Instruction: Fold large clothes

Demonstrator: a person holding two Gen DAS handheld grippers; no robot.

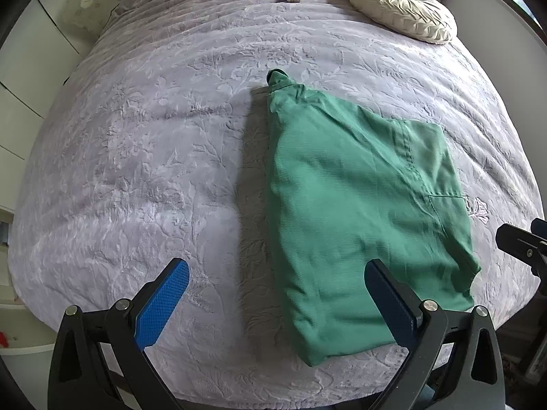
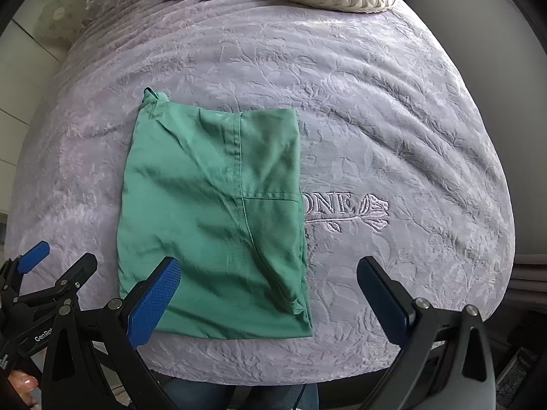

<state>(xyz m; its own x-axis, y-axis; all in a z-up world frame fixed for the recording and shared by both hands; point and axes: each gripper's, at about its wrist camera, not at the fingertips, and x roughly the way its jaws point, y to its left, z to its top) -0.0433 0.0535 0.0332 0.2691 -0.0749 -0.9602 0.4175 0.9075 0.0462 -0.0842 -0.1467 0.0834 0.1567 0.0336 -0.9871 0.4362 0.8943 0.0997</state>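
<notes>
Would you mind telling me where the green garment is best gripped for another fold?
Probably at the two near corners of the green garment, coming in low from the near bed edge. It lies flat in a rough rectangle on the purple bedspread, its near hem just ahead of both open grippers, left and right. The far end narrows to a bunched tip, a poorer hold.
</notes>
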